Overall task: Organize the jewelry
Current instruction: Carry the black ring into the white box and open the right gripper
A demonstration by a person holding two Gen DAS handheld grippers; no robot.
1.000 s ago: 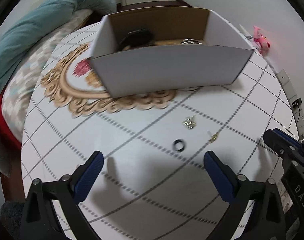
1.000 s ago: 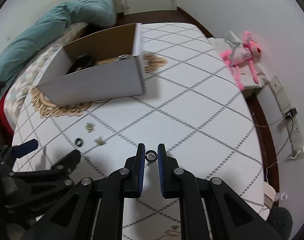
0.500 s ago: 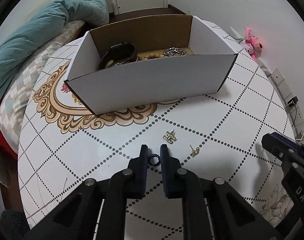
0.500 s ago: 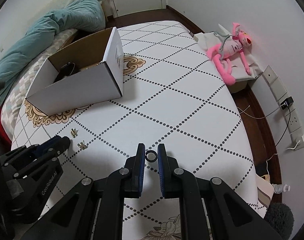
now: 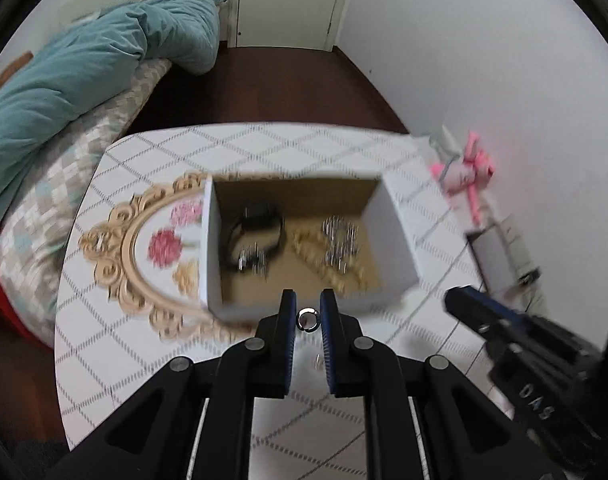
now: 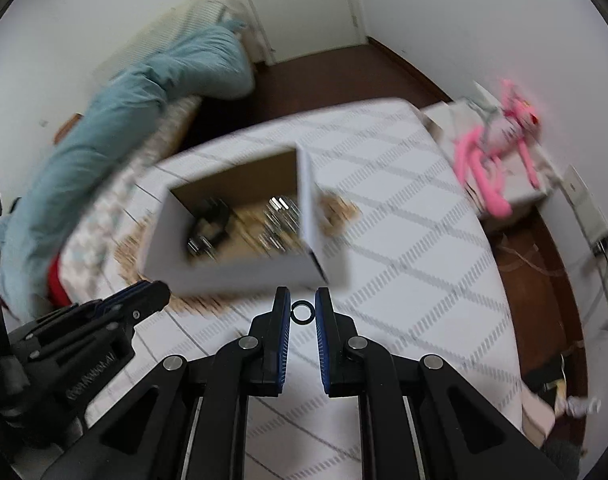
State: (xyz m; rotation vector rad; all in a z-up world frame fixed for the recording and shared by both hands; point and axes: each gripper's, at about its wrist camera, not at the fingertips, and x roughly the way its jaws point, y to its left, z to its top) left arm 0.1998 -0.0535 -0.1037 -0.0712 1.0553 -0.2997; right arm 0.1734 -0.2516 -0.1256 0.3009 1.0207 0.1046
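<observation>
Both tongs now raised from table toward box: left tongs pinching silver ring, right tongs pinching black ring. Drop-off pending.

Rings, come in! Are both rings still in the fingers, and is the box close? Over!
Left gripper shut on silver ring. Right gripper shut on black ring. Both high over table, box just ahead, nothing between.

Table: white with grey dotted diamond grid
Medallion: gold scrolls, pink flowers
Box: white outside, brown inside
Duvet: teal
Plush toy: pink
Gripper pads: blue on black
Floor: dark brown
</observation>
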